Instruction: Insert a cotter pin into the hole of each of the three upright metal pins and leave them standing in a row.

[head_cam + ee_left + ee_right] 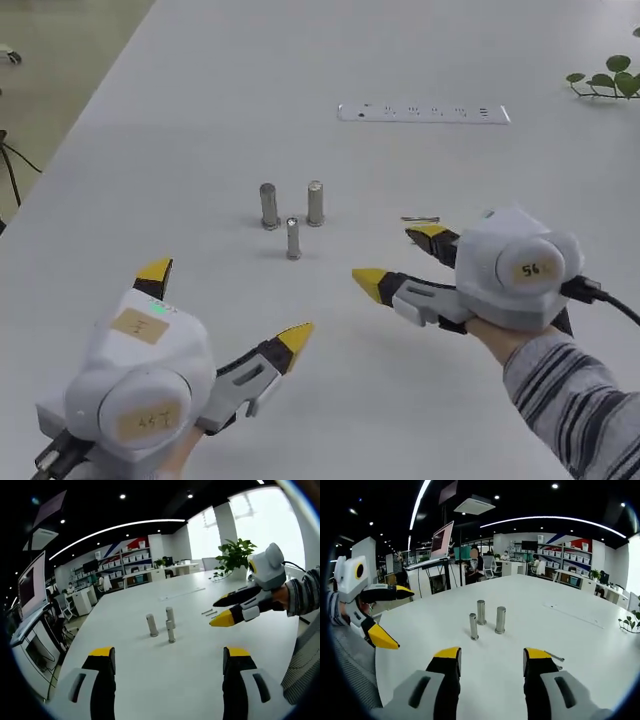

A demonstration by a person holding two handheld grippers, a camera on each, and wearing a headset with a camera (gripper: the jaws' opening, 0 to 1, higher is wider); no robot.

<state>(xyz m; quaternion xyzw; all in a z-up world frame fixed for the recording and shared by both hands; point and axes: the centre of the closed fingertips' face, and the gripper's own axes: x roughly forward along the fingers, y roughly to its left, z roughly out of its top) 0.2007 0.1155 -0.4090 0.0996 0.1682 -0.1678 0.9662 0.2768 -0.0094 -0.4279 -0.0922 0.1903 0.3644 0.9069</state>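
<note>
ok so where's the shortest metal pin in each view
Head view: shortest metal pin just left of centre, nearest of the three.
Left gripper view: the pin near centre, lowest of the three.
Right gripper view: the pin leftmost of the three.
Shared landmark: white power strip on the table beyond the pins.

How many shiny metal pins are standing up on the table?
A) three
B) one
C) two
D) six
A: three metal pins stand upright close together on the white table, two at the back and a shorter-looking one in front in the head view.
</note>
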